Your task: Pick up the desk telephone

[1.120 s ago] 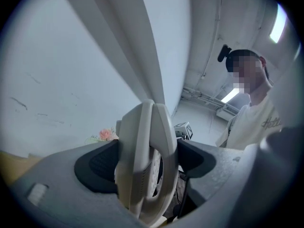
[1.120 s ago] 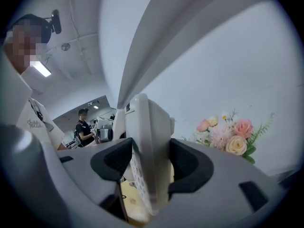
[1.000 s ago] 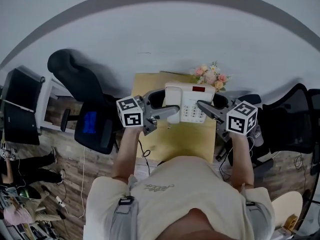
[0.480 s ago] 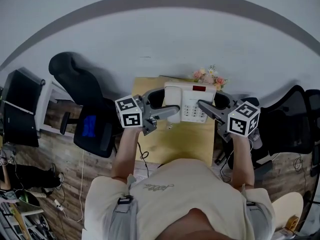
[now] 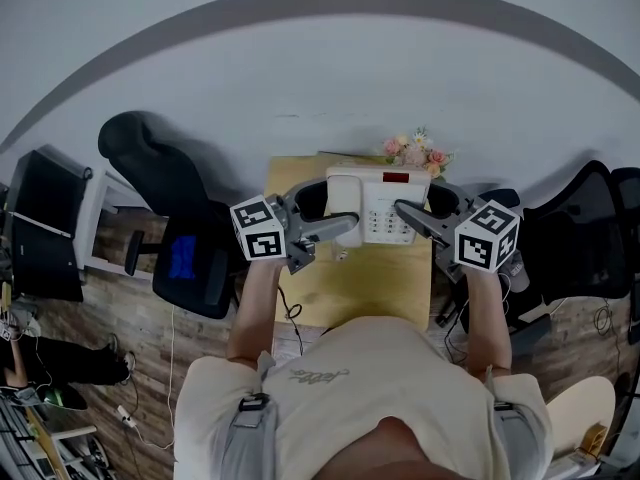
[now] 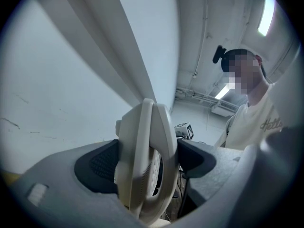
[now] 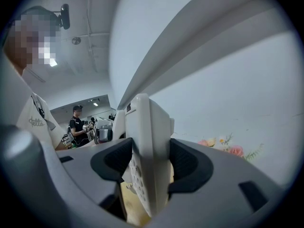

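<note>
The cream desk telephone (image 5: 377,206) hangs above the small wooden table (image 5: 350,278), held from both sides. My left gripper (image 5: 335,225) is shut on its left side, where the handset lies, and my right gripper (image 5: 405,213) is shut on its right edge. Along the left gripper's jaws, the telephone (image 6: 145,163) stands edge-on, clamped between the dark pads (image 6: 97,163). In the right gripper view, the telephone (image 7: 145,156) is likewise pinched edge-on between the pads (image 7: 190,165), its keypad partly showing. Both gripper views look upward past the phone.
A bunch of pink flowers (image 5: 415,152) stands at the table's far right edge, also low at the right as flowers (image 7: 230,148). Black office chairs (image 5: 165,183) flank the table, another chair (image 5: 580,238) on the right. A person (image 7: 78,127) stands far behind.
Both grippers have tilted further upward with the telephone: the flowers have dropped lower in the right gripper view and left the left gripper view. The head view shows almost no shift.
</note>
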`<state>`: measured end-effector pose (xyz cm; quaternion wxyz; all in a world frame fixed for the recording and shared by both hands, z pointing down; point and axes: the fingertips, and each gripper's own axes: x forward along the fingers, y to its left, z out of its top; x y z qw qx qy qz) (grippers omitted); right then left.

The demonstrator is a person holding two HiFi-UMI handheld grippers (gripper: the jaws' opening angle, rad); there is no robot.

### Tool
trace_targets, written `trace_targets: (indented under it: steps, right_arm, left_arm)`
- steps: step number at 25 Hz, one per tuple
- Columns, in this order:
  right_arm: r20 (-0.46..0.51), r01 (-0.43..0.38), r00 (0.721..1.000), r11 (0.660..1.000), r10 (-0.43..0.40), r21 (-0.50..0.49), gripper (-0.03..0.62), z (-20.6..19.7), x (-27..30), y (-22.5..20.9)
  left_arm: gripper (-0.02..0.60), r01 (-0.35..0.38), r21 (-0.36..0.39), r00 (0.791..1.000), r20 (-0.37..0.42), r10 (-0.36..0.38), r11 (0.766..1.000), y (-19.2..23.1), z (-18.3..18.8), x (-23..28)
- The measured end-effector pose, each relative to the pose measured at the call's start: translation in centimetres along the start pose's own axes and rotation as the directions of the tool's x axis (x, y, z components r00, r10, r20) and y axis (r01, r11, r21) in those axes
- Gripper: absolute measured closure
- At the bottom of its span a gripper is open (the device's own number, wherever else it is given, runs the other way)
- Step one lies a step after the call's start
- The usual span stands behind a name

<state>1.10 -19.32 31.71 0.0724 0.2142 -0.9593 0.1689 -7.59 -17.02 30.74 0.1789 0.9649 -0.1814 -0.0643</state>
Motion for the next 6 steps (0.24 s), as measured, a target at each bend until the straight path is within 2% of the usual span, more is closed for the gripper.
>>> trace_targets:
  steps: [6]
  right_arm:
    - [0.0, 0.004, 1.0, 1.0, -0.004, -0.007, 0.359, -0.02, -0.1, 0.04]
  left_arm:
    - [0.206, 0.002, 0.001, 1.0, -0.004, -0.002, 1.0, -0.03, -0.18, 0.07]
